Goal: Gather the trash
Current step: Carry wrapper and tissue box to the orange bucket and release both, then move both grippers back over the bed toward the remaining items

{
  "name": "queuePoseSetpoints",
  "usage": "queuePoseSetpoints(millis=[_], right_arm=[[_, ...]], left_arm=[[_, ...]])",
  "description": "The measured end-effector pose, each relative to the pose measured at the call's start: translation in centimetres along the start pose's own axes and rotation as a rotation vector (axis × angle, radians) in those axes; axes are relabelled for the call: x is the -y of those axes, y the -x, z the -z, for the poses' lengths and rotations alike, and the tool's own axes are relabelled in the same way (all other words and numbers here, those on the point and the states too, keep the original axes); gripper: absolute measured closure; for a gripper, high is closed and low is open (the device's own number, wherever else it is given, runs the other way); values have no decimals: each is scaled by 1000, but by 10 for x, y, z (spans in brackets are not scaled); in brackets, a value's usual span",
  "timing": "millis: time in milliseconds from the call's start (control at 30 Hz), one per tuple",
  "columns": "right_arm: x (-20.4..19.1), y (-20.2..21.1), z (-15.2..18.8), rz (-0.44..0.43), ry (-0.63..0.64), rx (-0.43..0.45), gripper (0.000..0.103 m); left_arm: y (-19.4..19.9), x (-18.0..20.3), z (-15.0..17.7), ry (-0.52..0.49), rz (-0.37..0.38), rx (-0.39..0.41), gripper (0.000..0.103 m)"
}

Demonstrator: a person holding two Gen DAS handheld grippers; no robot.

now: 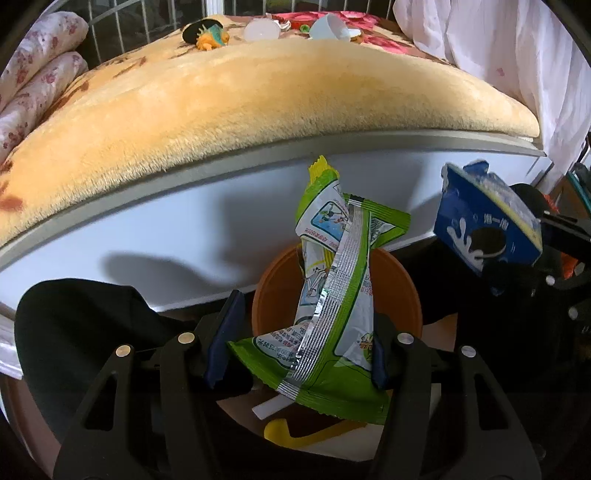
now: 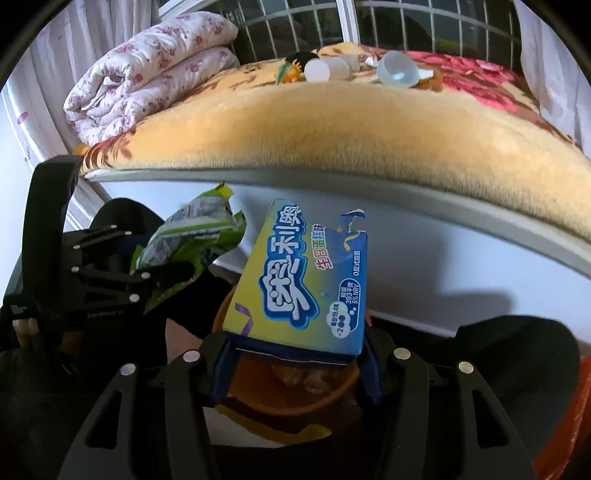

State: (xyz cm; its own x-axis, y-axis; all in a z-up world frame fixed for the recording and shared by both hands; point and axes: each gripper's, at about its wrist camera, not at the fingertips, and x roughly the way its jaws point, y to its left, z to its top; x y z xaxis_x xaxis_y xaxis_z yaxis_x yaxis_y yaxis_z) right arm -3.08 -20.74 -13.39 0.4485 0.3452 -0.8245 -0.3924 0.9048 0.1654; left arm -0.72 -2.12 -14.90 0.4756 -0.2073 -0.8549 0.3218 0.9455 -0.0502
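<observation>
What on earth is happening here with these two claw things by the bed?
A person is tidying up rubbish with a hand-held gripper in each hand. The left gripper is clamped on a crumpled green snack wrapper, and the right gripper is clamped on a blue and yellow cookie box. Both hang just above an orange bin on the floor beside the bed. Neither piece has been dropped in yet. A few cups and a toy lie on the bed.

We see daylight from the window (image 2: 314, 22) brightening the blanket (image 1: 258, 92); shadows fall on the white bed side (image 1: 147, 236), the floor below is dim, and fisheye edges bend.
</observation>
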Motion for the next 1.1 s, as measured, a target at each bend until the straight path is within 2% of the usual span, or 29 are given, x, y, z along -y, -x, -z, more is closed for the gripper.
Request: queuePoseSetpoints(millis=[267, 333, 400, 533, 800, 1100], right_arm=[[-2, -19, 3, -25, 10, -78, 46], [-1, -30, 4, -18, 8, -120, 28], [1, -36, 4, 6, 8, -132, 27], [11, -36, 3, 9, -29, -124, 27], [17, -17, -1, 38, -24, -73, 27], [16, 19, -27, 72, 24, 39, 27]], left_arm=[[-16, 2, 0, -1, 10, -66, 44], [-25, -1, -1, 1, 23, -107, 33], [-33, -4, -1, 10, 20, -144, 26], [-44, -11, 1, 40, 28, -193, 26], [-27, -4, -1, 17, 5, -138, 26], [12, -2, -20, -9, -34, -3, 24]])
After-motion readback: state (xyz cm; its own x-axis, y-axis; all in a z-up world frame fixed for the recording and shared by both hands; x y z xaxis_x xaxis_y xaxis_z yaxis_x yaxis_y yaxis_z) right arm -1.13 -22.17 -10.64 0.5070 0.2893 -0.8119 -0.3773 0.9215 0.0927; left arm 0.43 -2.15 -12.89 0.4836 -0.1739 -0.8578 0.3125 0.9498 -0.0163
